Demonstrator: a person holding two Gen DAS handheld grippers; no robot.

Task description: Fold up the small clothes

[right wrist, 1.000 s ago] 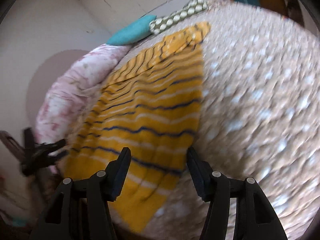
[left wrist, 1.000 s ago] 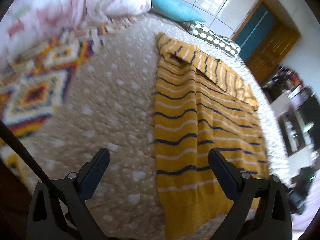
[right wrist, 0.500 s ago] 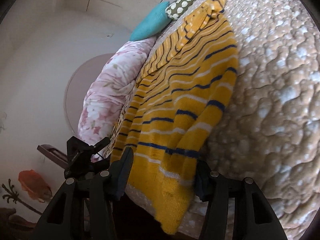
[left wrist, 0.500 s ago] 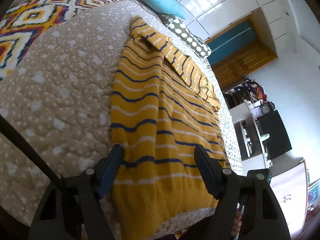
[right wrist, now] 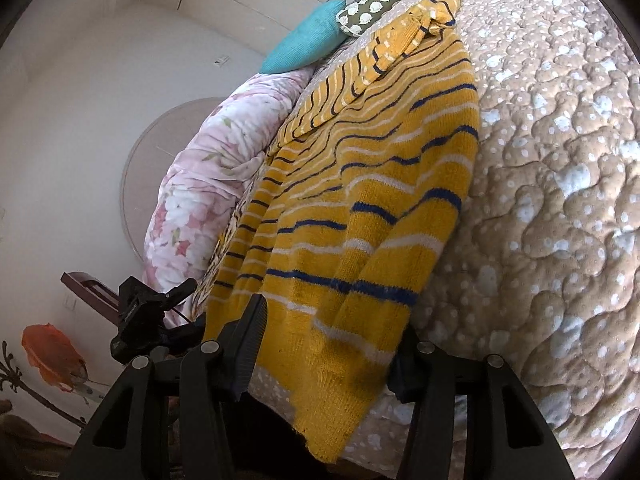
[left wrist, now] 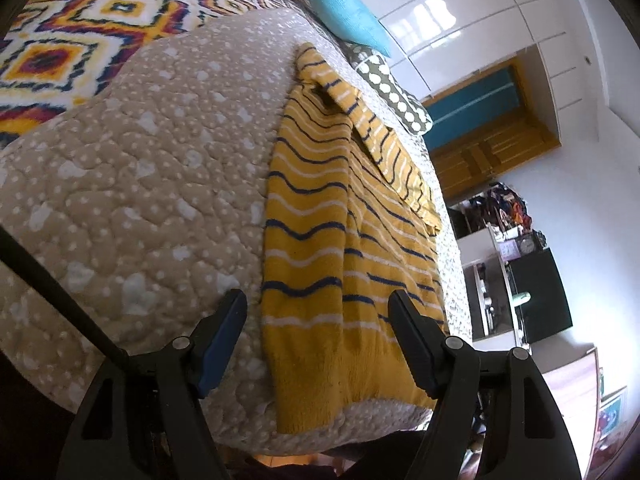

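Note:
A yellow sweater [left wrist: 320, 220] with navy and white stripes lies flat on the beige quilted bed [left wrist: 140, 160], one sleeve folded across its upper part. Its hem hangs slightly over the near bed edge. My left gripper [left wrist: 316, 304] stands open just above the hem's left corner, its pads clear of the knit. In the right wrist view the sweater [right wrist: 380, 160] has its hem's right corner between the fingers of my right gripper [right wrist: 332, 320]. Those jaws are closing and do not clamp the knit. The hem hides the right finger's tip.
A colourful diamond-pattern blanket [left wrist: 60, 48] and a floral duvet [right wrist: 200, 184] lie on the bed's left side. A teal pillow [left wrist: 348, 20] and a dotted pillow [left wrist: 396, 96] sit at its head. A wooden door [left wrist: 492, 136] and a black cabinet [left wrist: 540, 292] stand beyond the right edge.
My left gripper has shifted right and lower onto the hem's left corner, with its jaws narrower. The right gripper has come up to the hem's right corner, its jaws slightly narrower.

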